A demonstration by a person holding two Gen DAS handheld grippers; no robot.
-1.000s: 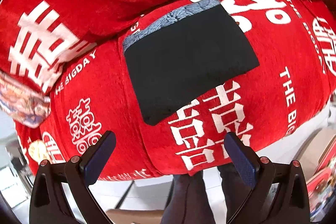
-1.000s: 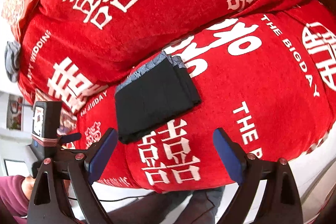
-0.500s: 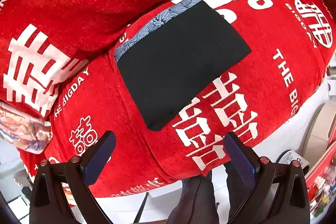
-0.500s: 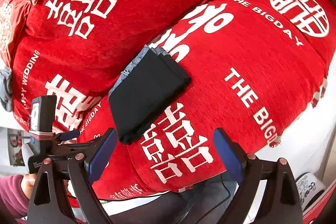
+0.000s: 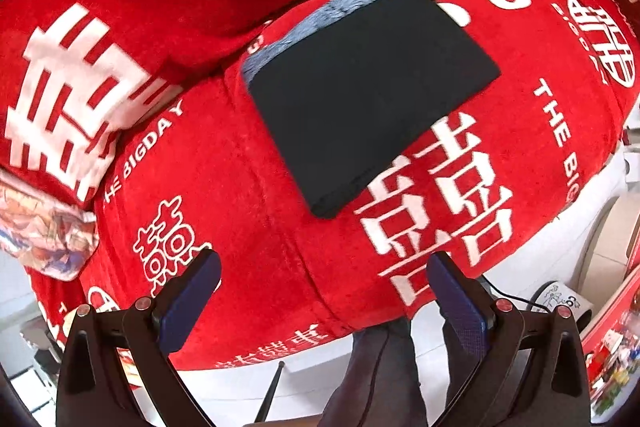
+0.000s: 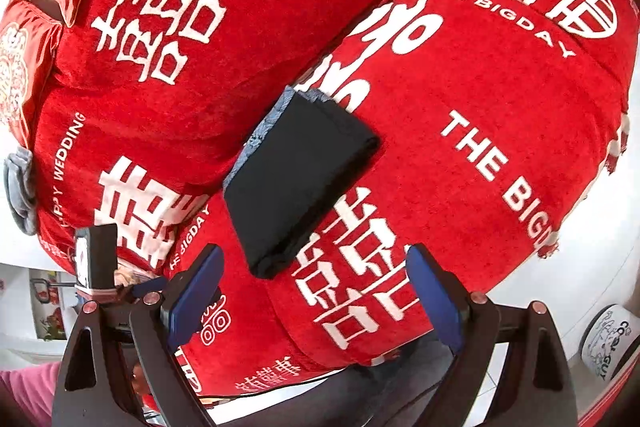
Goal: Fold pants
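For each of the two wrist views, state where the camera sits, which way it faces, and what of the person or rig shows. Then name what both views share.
Left wrist: on the left gripper, looking down at the folded black pants on the red cover; trouser legs show.
Right wrist: on the right gripper, facing the pants from their right; a pink sleeve shows.
Shared: pants, cover, open jaws.

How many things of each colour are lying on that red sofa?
Black: 1, the folded pants.
Blue-grey patterned: 1, a cloth tucked under the pants.
Grey: 1, a bundle at the sofa's edge.
Total: 3.
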